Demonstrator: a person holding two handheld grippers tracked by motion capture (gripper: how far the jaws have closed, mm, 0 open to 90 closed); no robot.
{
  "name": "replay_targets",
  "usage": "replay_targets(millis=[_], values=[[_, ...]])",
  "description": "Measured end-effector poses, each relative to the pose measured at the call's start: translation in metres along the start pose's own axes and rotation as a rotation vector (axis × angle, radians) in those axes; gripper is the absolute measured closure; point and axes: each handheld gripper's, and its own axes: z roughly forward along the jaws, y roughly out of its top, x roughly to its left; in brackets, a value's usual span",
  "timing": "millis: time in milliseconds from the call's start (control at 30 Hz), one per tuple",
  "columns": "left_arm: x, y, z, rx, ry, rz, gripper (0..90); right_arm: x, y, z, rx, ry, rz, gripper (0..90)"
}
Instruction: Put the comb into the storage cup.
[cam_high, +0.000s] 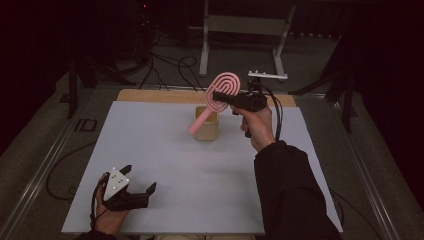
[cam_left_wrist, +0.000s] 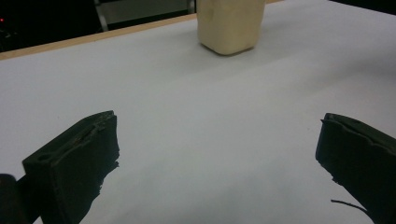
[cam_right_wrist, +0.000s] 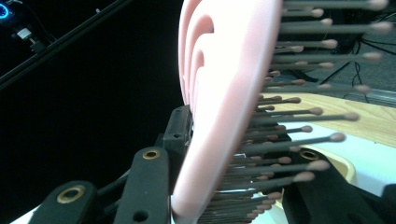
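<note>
My right gripper (cam_high: 223, 98) has its jaws clamped on the head of the pink plastic paddle hairbrush with bristles (cam_high: 222, 90), pads pressing the brush's back on one side and its bristle bed on the other, as the right gripper view shows close up (cam_right_wrist: 224, 107). From that grip the brush's long axis runs down and to the left in the high view, its handle slanting toward the small beige square-sided holder cup (cam_high: 206, 125) that stands on the pale grey table mat (cam_high: 165, 165). The handle tip looks to be at or just inside the cup's rim; I can't tell from this angle whether it has truly entered. So the cup lies below and left of my right fingers, and the right hand is by far the nearer one. My left gripper (cam_high: 138, 190) rests at the mat's near left corner, jaws spread wide with nothing between them, well apart from the cup (cam_left_wrist: 229, 25).
</note>
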Motion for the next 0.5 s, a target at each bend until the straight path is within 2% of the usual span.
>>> replay_targets(millis=[500], values=[[-0.0007, -0.0002, 0.0005, -0.003, -0.002, -0.003, 0.0, -0.0080, 0.0032, 0.0066, -0.018, -0.030, 0.025, 64.0]])
